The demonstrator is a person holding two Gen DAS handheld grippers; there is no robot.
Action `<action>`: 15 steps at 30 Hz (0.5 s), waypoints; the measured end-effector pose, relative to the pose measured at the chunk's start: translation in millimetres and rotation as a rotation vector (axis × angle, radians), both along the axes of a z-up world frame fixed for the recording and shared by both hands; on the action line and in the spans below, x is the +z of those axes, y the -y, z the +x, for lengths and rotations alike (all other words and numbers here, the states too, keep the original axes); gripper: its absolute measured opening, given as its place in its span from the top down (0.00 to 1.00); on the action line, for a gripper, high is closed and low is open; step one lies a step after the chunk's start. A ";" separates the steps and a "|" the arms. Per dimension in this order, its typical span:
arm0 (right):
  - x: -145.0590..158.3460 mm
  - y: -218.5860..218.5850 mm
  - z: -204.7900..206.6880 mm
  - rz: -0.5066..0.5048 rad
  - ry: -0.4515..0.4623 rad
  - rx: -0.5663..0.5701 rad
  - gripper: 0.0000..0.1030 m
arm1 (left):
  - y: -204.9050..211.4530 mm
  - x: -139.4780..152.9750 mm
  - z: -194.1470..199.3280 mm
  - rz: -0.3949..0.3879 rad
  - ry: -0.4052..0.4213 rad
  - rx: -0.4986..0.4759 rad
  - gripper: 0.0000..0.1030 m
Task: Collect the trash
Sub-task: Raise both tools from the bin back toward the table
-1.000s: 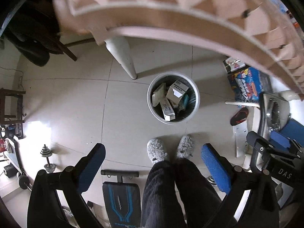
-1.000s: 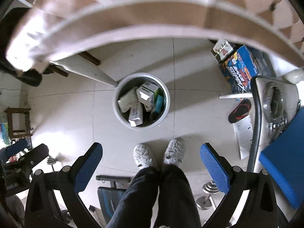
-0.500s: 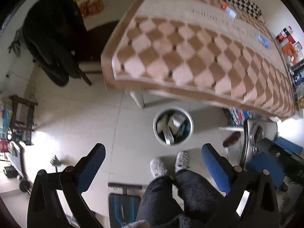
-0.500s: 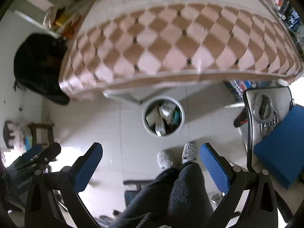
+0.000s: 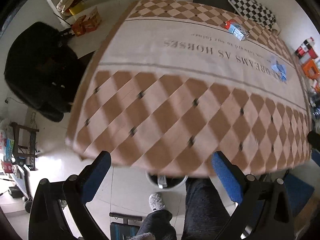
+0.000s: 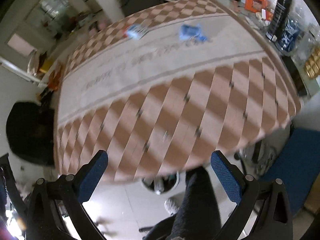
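A small blue-and-red box (image 5: 236, 29) (image 6: 136, 31) lies on the far part of the checkered tablecloth (image 5: 180, 108) (image 6: 180, 104). A crumpled blue wrapper (image 5: 279, 71) (image 6: 191, 32) lies to its right. The white trash bin (image 5: 166, 181) (image 6: 160, 182) stands on the floor, mostly hidden under the table's near edge, with boxes inside. My left gripper (image 5: 162, 172) and right gripper (image 6: 160, 172) both hover open and empty above the table's near edge, far from the trash.
A person's dark trouser legs (image 5: 202, 204) (image 6: 192, 206) and grey slipper (image 5: 157, 200) are beside the bin. A black coat on a chair (image 5: 38, 68) sits left. Bottles and boxes (image 6: 280, 20) crowd the right side. A blue seat (image 6: 290, 170) is at the right.
Both grippers have risen and tilted up from looking down at the bin to looking across the tabletop. The bin has slid under the table edge in view. Both stay open.
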State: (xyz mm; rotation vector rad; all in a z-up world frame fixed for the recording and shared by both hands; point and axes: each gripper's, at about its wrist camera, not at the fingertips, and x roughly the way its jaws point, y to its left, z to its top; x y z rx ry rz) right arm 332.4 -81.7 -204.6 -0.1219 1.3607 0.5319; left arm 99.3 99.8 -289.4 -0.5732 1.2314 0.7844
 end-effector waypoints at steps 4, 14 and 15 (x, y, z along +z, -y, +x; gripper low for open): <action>-27.4 -17.1 85.2 -0.032 -0.026 -0.027 0.00 | -22.3 -14.9 74.2 -0.019 -0.065 0.008 0.00; -92.0 -67.8 265.7 -0.117 -0.096 -0.063 0.00 | -77.3 -40.0 218.9 -0.067 -0.162 0.048 0.00; -97.0 -71.0 278.3 -0.119 -0.105 -0.073 0.00 | -83.4 -40.2 232.7 -0.071 -0.159 0.050 0.00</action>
